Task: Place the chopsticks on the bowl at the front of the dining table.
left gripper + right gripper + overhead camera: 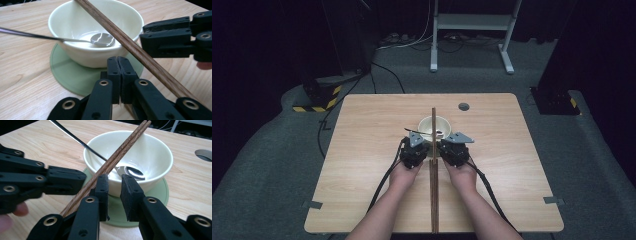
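Two forearms reach in holding the left gripper (414, 150), jaws pressed shut on nothing, and right gripper (455, 150), jaws slightly parted and empty, flanking wooden chopsticks (433, 165) resting across a cream bowl (434, 127) holding a spoon (102, 40).

Lab or recording studio | black curtains (262, 40) | grey carpet (272, 165) | floor cables (412, 42) | hazard-taped stand bases (319, 97) | lone wooden surface (362, 150)
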Tool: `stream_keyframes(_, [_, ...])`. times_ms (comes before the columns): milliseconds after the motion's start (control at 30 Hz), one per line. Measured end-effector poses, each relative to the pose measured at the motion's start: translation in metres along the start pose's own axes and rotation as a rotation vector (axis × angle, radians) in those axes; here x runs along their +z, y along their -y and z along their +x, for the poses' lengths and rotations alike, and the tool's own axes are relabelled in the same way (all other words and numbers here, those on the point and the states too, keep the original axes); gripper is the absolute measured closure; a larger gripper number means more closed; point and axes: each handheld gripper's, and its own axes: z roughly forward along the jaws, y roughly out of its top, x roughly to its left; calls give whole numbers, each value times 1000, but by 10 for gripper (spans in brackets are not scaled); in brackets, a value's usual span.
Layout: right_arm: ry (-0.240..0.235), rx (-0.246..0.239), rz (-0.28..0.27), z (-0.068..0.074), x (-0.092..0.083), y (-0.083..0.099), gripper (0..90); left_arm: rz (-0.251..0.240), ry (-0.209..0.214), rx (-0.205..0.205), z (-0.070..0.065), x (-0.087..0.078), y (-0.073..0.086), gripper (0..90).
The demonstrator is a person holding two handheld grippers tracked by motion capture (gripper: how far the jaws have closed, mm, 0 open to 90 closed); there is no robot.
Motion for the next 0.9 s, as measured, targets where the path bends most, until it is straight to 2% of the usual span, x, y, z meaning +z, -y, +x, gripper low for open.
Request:
stream_keyframes(233, [4,-23,-20,3,-26,12,752,-20,26,76,-7,-37,13,821])
stream_keyframes(267, [5,-25,-25,4,-31,15,752,-26,29,70,-9,-41,16,809])
stream_keyframes(367, [2,-46,-26,9,-41,24,751,-22,49,102,-16,-57,27,775])
stream_keyframes(400, [2,-69,-21,11,-46,28,751,-22,52,102,-19,-60,31,770])
stream_keyframes(467, [0,-74,-26,16,-51,34,751,-30,65,105,-25,-63,38,763])
stream_keyframes(500, [0,-86,-28,19,-53,36,751,-20,69,123,-27,-65,40,762])
stream_keyframes(533, [1,-94,-29,22,-55,39,752,-26,74,118,-30,-65,43,762])
stream_keyframes(600, [-7,-111,-23,27,-57,43,752,-18,79,146,-31,-67,45,767])
stream_keyframes(667, [-9,-137,-22,32,-59,47,751,-22,85,144,-33,-67,46,787])
stream_keyframes(733, [-9,-142,-27,34,-60,49,750,-24,86,146,-34,-67,46,806])
stream_keyframes(900, [-14,-125,-26,33,-61,50,750,-21,101,126,-33,-67,44,828])
